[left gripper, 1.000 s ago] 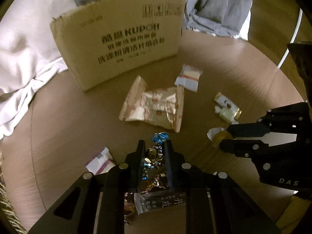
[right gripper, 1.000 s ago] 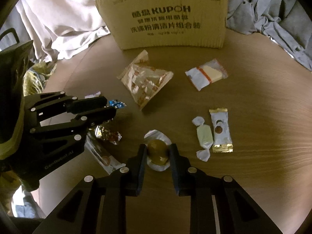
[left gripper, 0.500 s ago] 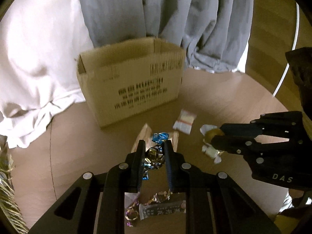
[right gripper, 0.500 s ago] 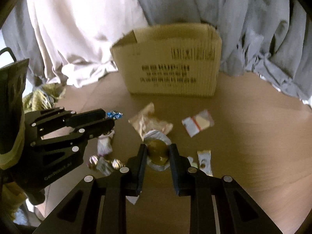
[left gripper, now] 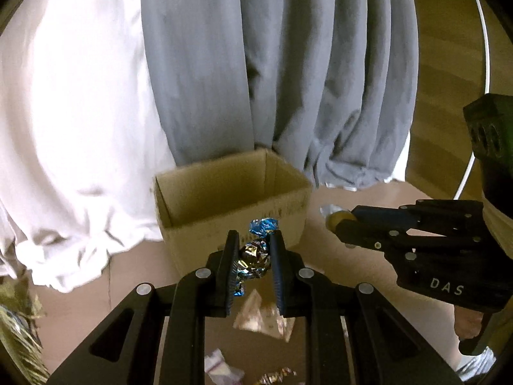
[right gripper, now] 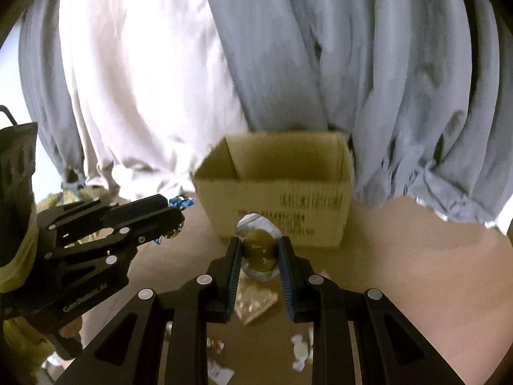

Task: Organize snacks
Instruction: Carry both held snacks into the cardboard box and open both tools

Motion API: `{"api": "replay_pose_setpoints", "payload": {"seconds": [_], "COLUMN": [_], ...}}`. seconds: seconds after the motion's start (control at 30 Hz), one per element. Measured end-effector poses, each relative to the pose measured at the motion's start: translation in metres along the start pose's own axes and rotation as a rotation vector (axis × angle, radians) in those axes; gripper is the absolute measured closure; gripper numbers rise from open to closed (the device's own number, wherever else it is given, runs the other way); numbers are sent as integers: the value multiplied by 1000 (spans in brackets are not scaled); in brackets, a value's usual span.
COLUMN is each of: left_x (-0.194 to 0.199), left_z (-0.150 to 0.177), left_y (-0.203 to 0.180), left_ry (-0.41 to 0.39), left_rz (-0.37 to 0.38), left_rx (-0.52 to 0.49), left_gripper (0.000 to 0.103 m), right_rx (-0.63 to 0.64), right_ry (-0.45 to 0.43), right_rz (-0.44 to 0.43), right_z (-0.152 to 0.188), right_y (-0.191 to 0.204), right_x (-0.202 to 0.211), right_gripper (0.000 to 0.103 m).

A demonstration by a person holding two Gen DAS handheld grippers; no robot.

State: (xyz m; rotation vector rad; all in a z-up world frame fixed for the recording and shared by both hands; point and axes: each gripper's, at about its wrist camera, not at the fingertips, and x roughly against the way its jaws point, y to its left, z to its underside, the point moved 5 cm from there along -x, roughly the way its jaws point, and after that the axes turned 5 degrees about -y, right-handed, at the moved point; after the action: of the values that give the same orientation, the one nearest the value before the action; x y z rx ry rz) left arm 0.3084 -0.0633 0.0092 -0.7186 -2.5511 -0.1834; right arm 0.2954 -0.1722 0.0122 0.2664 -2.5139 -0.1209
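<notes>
My left gripper (left gripper: 253, 250) is shut on a blue and silver foil candy (left gripper: 255, 255) and holds it high above the table, in front of the open cardboard box (left gripper: 231, 192). My right gripper (right gripper: 258, 252) is shut on a round golden-brown snack in a clear wrapper (right gripper: 259, 250), also raised before the box (right gripper: 279, 173). The right gripper shows in the left wrist view (left gripper: 336, 221); the left gripper shows in the right wrist view (right gripper: 173, 215). The box's inside looks bare where visible.
A gold snack bag (left gripper: 266, 317) and small wrapped sweets (left gripper: 221, 365) lie on the round wooden table (right gripper: 416, 272) below the grippers. White (left gripper: 64, 128) and grey cloth (left gripper: 288, 64) hangs behind the box. A white cable (left gripper: 485, 48) runs at the right.
Both grippers have lifted their snacks off the table and risen toward the box. The box's open top has come into view and the table items have dropped low in the frames.
</notes>
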Motion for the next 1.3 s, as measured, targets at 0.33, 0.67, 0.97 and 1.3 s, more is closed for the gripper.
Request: {"api": "replay_pose_setpoints", "payload": {"seconds": [0.33,0.67,0.97,1.3], "left_x": [-6,-45,-97,-115], "left_z": [-49,-80,-88,-80], "left_y": [14,34,54,68], "left_ry": [-89,-63,34,67], "left_rz": [-31,-13,-4,-83], "left_rx": [-1,30,68,63], "left_gripper": [83,83,83,52], "right_rx": [9,3,-17,-39], "right_ry": [-113,-123,-55,41], "right_rz": [-8,-35,-29,14], "right_z": [-55,-89,-110,-112], "right_y": [-8,-17,-36,-53], "right_x": [-3,-34,-79,-118], "right_gripper": [78,78,78,64]}}
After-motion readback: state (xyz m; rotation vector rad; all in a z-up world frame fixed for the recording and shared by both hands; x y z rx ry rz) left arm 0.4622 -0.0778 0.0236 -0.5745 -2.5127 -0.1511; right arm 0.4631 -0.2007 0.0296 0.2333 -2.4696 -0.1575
